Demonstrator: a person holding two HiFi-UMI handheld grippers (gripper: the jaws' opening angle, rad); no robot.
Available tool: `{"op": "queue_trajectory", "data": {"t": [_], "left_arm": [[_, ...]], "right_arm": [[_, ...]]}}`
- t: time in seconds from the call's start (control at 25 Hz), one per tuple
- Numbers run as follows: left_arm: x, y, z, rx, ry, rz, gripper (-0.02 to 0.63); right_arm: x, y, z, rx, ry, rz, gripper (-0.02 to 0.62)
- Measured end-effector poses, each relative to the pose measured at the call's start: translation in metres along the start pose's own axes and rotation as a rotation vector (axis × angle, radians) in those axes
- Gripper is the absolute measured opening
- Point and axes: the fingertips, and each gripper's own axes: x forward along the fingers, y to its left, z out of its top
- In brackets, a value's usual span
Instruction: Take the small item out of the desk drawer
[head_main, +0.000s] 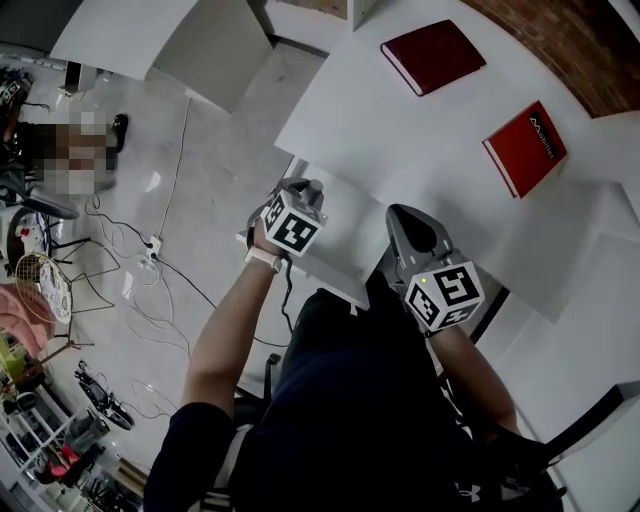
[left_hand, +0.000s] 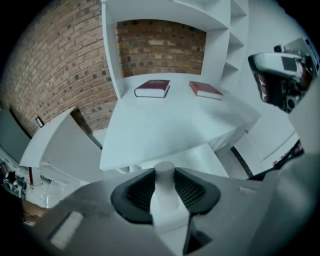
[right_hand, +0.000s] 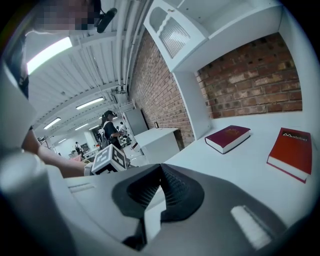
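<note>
A small white cylinder-shaped item (left_hand: 164, 192) stands upright between the dark ribbed pads (left_hand: 136, 192) of my left gripper (left_hand: 165, 175), which is shut on it. In the head view the left gripper (head_main: 300, 190) hangs over the left end of the pulled-out white drawer (head_main: 345, 225), below the front edge of the white desk (head_main: 400, 130); the item is hidden there. My right gripper (head_main: 405, 215) is beside it over the drawer's right part, and in its own view the right gripper (right_hand: 160, 170) has pad tips that meet with nothing between them.
A dark red book (head_main: 432, 55) and a brighter red book (head_main: 525, 147) lie on the desk. Brick wall and white shelving stand behind. Cables (head_main: 150, 250) trail over the floor at left, beside cluttered racks (head_main: 60, 450) and another white table (head_main: 120, 35).
</note>
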Motion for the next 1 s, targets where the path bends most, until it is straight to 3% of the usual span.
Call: {"op": "queue_trajectory", "data": {"t": [0.32, 0.68, 0.8, 1.0], "left_arm": [[-0.023, 0.005, 0.077, 0.025, -0.064, -0.040, 0.132], [0.008, -0.004, 0.141, 0.180, 0.037, -0.140, 0.132], [0.028, -0.017, 0.133, 0.145, 0.167, -0.239, 0.133], [0.056, -0.008, 0.150, 0.146, 0.188, -0.221, 0.133]], "right_arm": [[-0.026, -0.005, 0.021, 0.001, -0.075, -0.054, 0.003], [-0.069, -0.030, 0.024, 0.042, -0.109, -0.184, 0.003], [-0.081, -0.038, 0.021, 0.052, -0.117, -0.218, 0.003], [-0.094, -0.042, 0.017, 0.070, -0.127, -0.261, 0.003]]}}
